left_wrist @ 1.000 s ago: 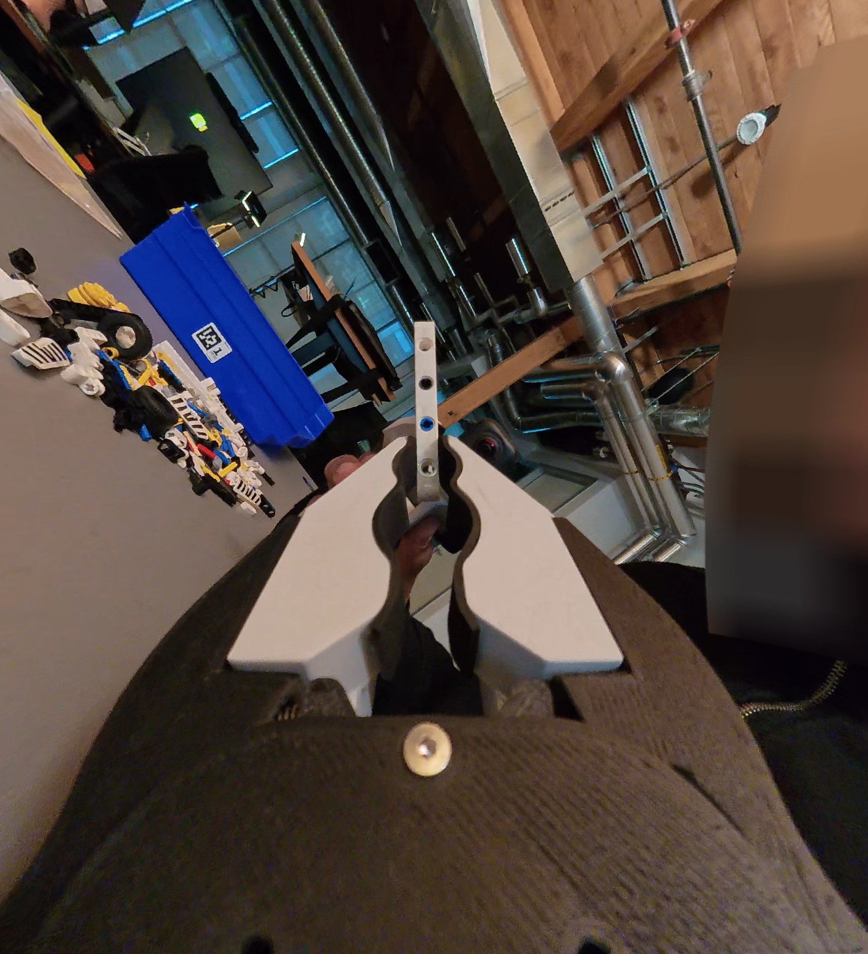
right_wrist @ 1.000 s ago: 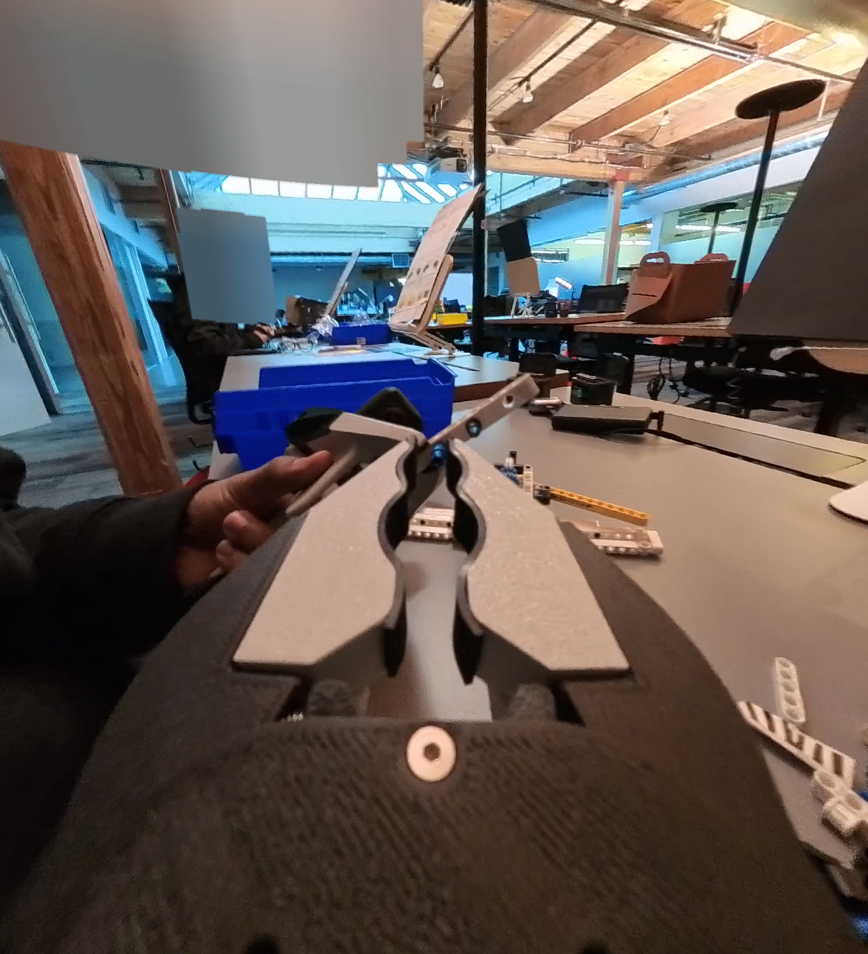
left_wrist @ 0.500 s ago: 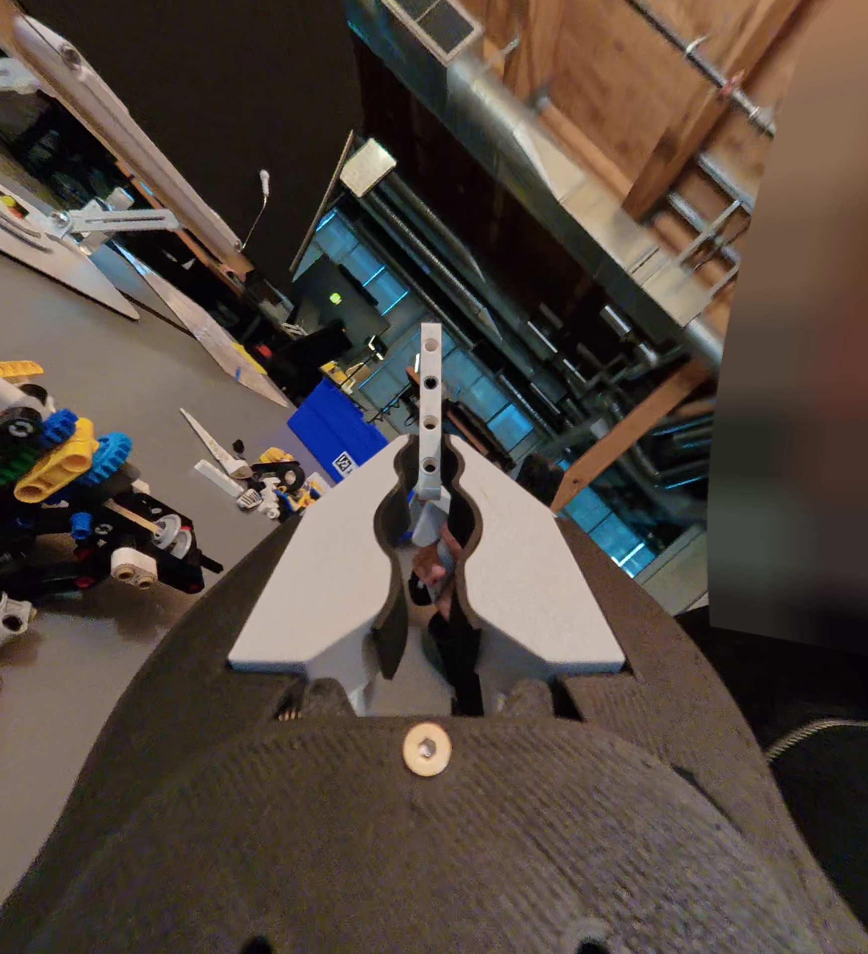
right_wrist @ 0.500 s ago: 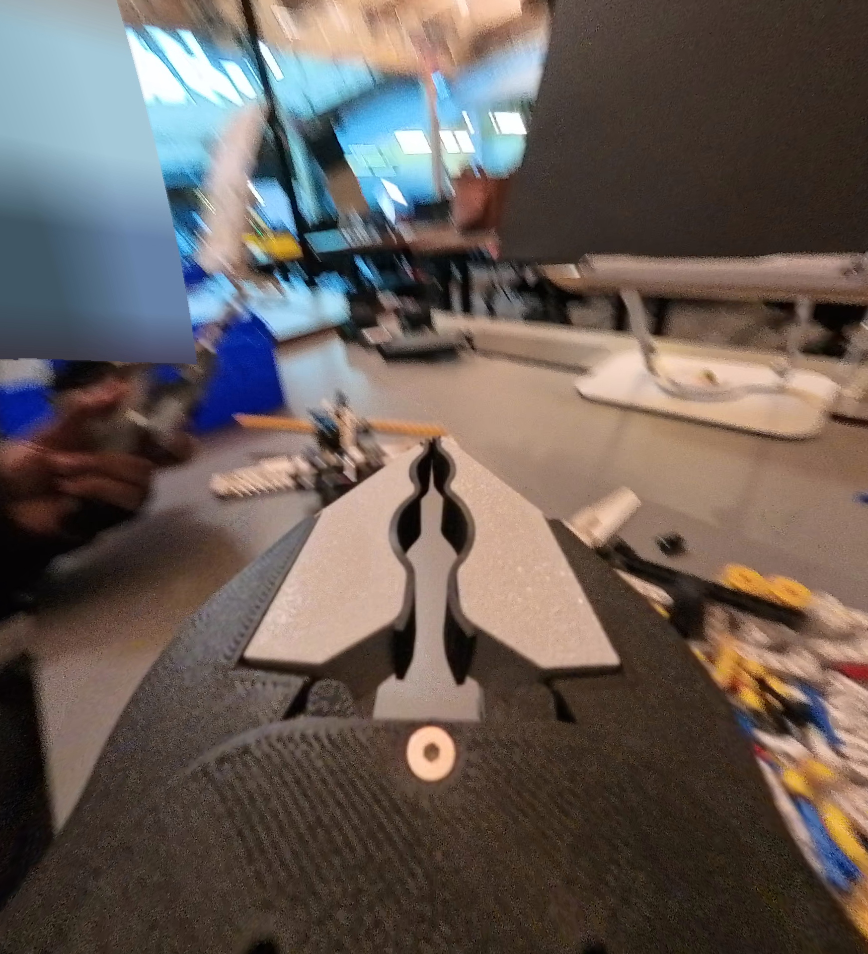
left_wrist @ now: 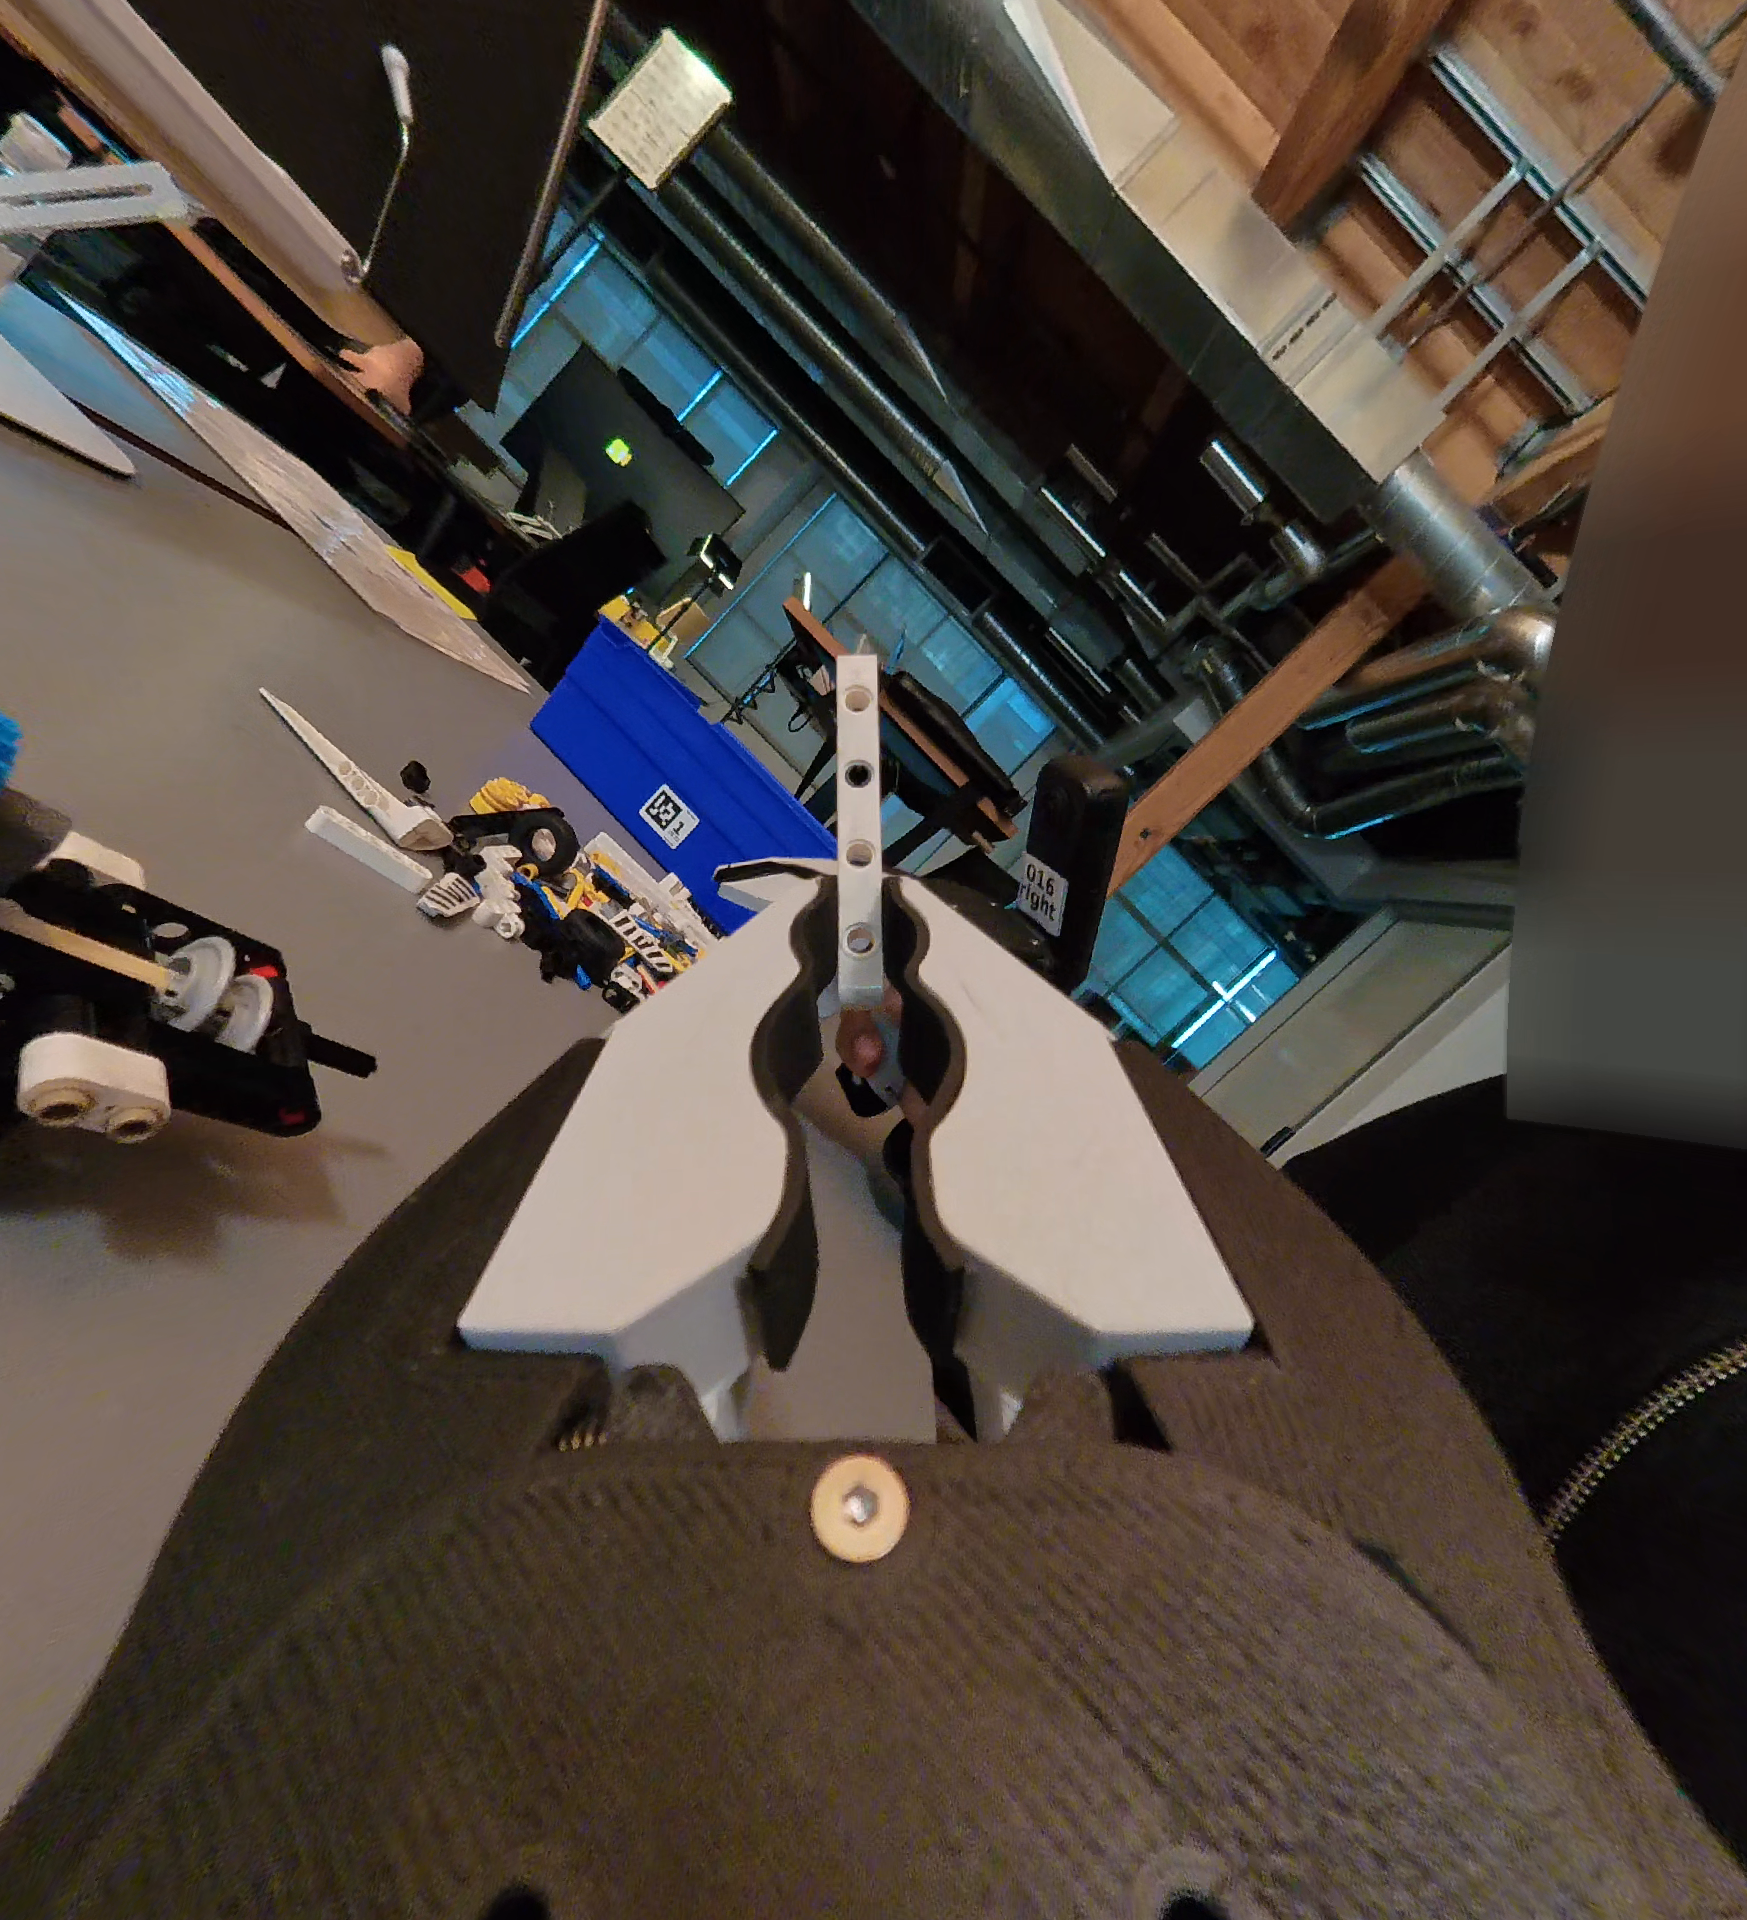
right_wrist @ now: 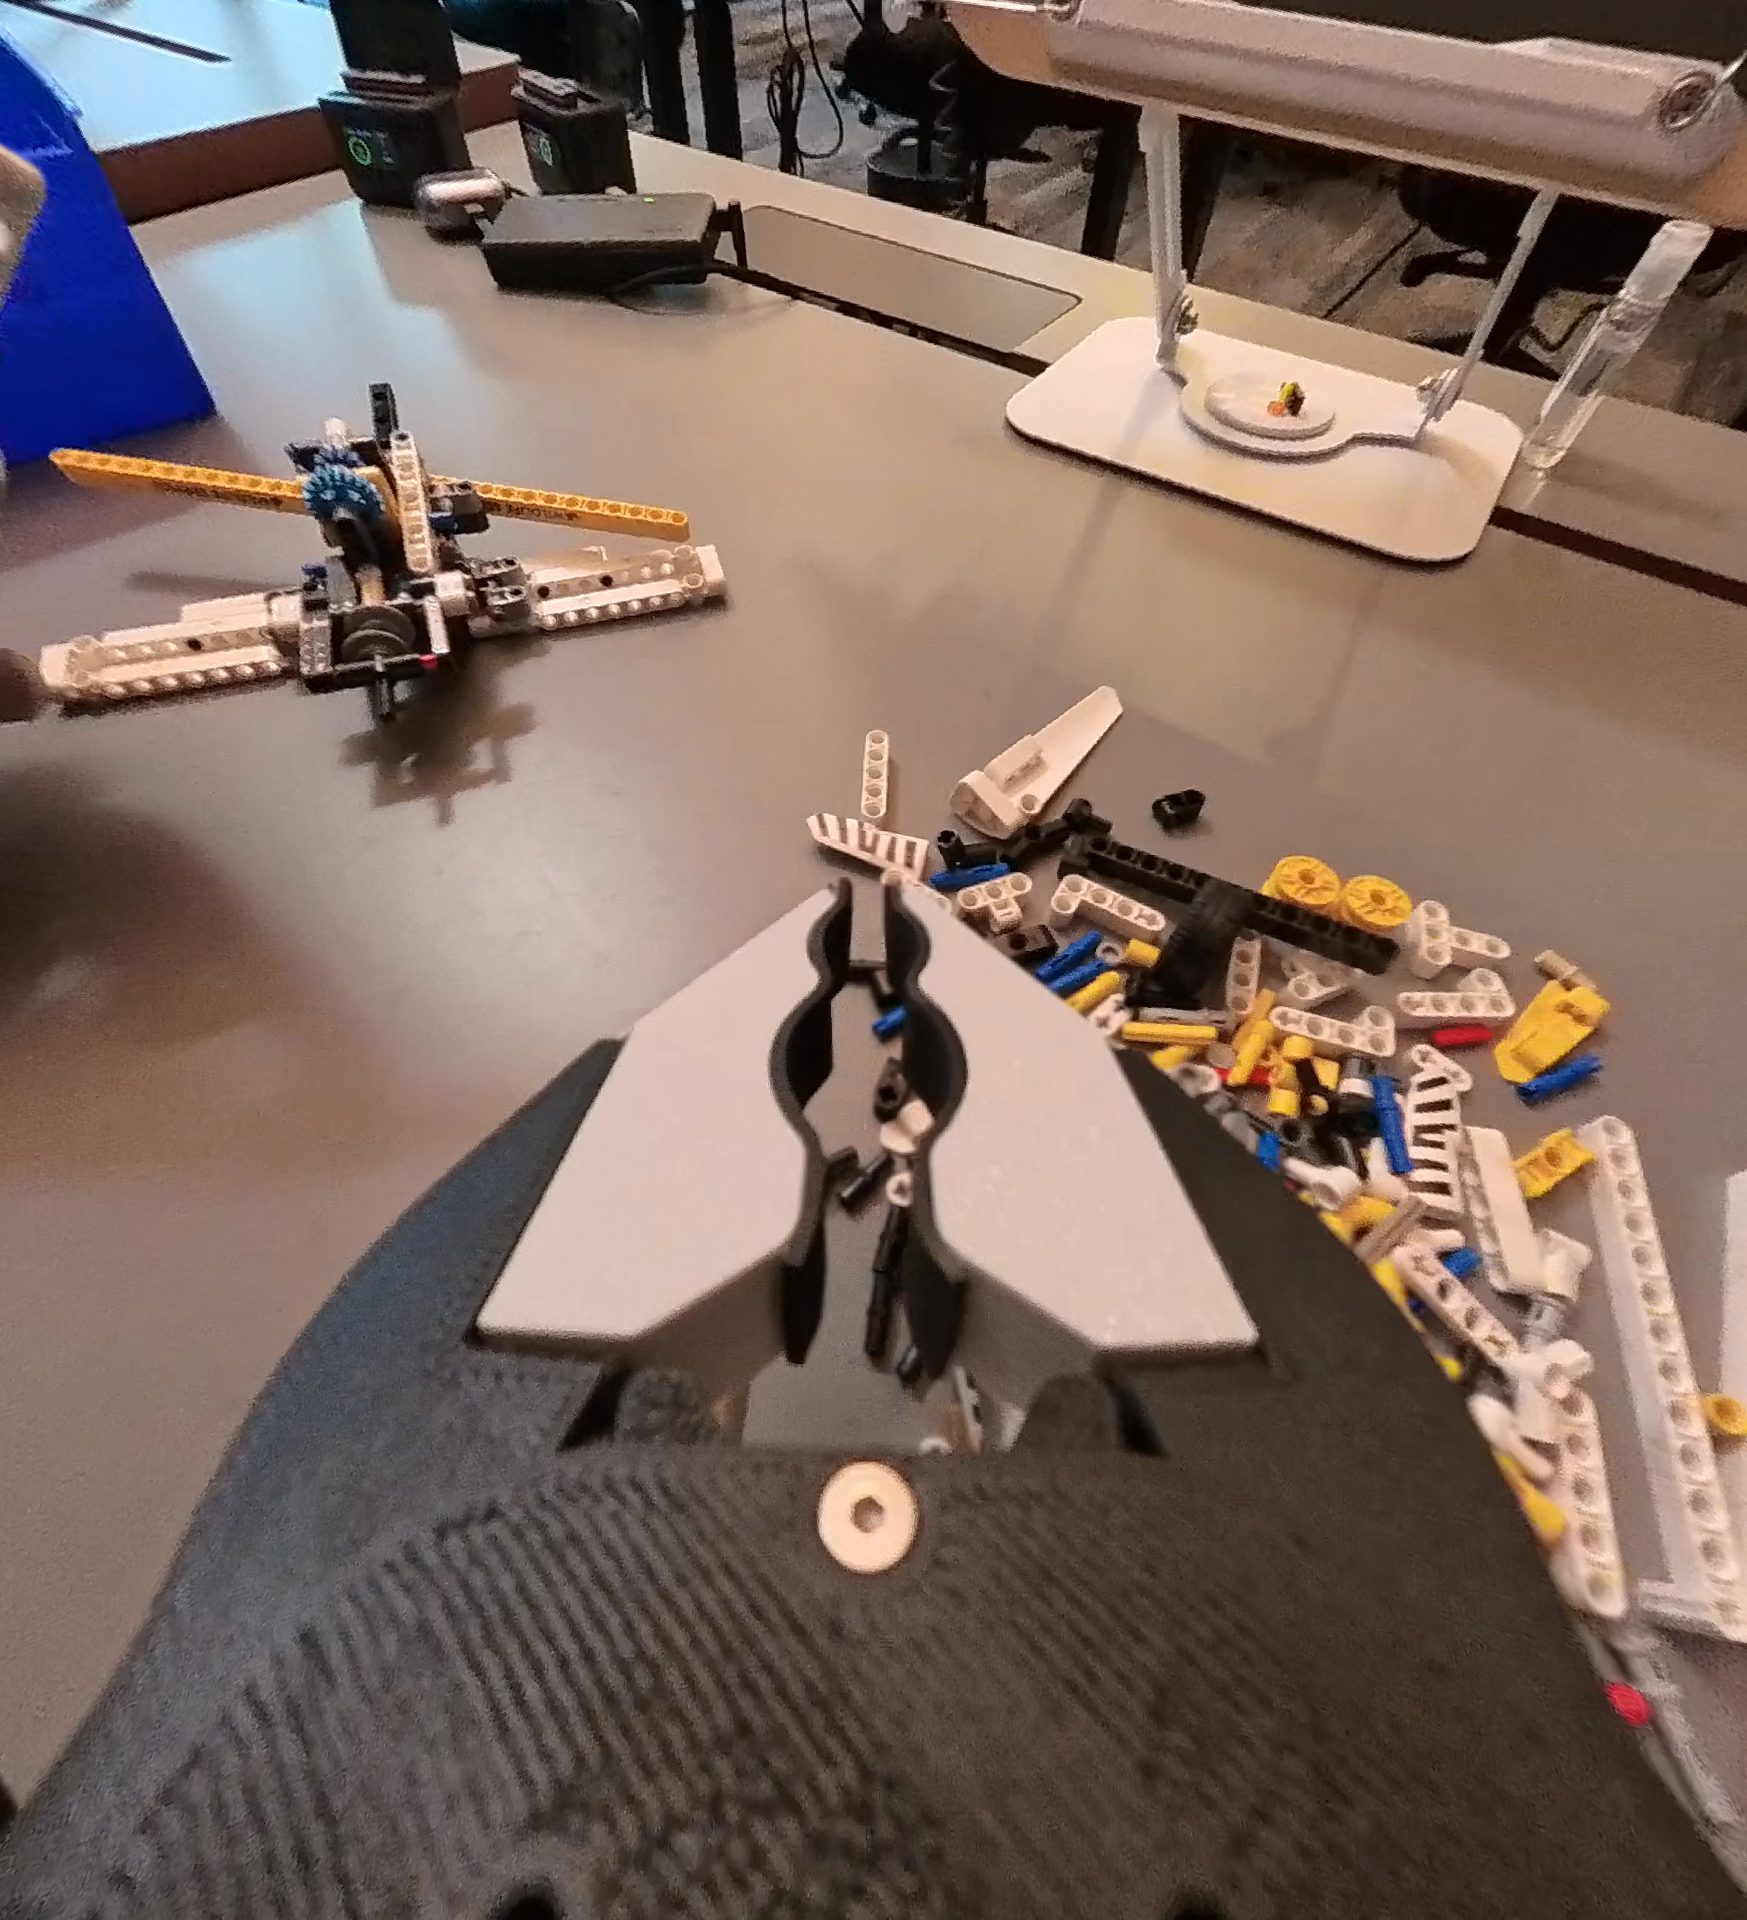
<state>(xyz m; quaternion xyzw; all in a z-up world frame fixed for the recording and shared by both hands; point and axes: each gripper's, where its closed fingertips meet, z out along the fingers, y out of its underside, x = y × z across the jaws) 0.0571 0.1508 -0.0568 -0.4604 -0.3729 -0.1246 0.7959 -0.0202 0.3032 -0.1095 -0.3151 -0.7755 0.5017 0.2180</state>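
Two tools: the left [left_wrist: 858, 894] clamps a white holed beam [left_wrist: 858, 810]; the right [right_wrist: 864, 899], slightly parted, hides loose bricks [right_wrist: 1264, 1018].

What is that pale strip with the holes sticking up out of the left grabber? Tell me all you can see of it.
The strip is a thin, pale grey, plastic-looking building beam with a row of round holes along it, four in view. It stands upright, lifted off the table, its lower end pinched between the left gripper's two fingers. Its squared-off top is free, touching nothing.
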